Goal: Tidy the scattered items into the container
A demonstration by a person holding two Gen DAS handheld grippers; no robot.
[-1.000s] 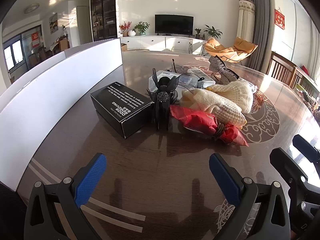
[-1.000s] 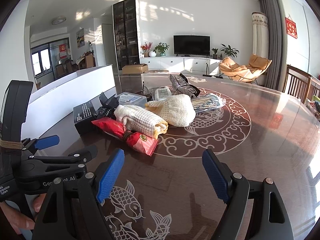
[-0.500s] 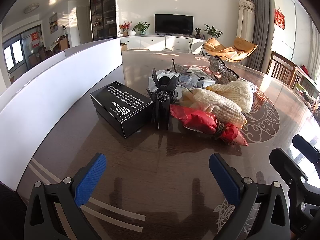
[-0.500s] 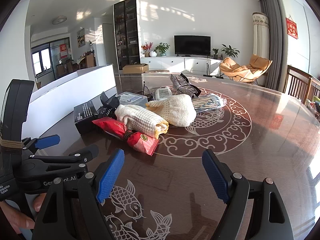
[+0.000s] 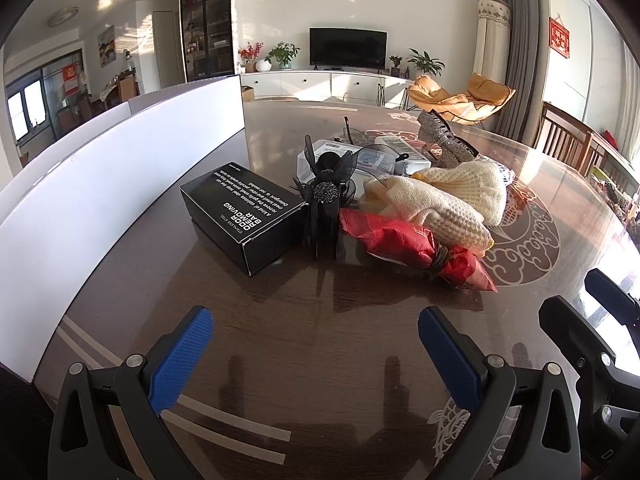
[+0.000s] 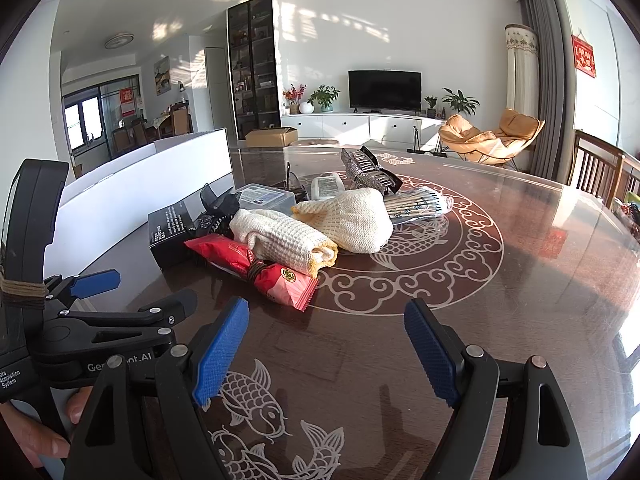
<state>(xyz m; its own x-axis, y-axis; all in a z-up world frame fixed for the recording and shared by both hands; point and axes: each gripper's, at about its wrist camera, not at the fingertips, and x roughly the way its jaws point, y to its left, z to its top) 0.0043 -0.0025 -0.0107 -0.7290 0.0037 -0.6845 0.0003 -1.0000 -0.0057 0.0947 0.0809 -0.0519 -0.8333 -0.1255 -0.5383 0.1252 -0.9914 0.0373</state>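
Right now both of my grippers hang low over the dark glossy table, nothing in either. My left gripper has its blue pads spread wide, and my right gripper is spread just as wide; they sit side by side, so near that each camera catches the other's frame.

Ahead lies the heap I have to clear. Nearest on my left is the black odor-removing-bar box, with a black hair bow clip standing upright just beside it. A red snack packet, tied at the middle, lies nearest me, and a rolled cream waffle cloth rests against it, a second folded cloth behind. Further back are a clear plastic case, a sparkly hair claw and a bag of sticks. The white container stands along my left; I see only its outer wall, not its inside.

I judge the trouble is in the crowding. Pinching the packet could drag the cloth with it, and reaching for the box could knock the upright clip over. The packet is slick, so a shallow grip may slide. With my two grippers so close, a swing left toward the container could clash them.

Open room lies on my right, over the patterned medallion, and in the bare strip before the heap.
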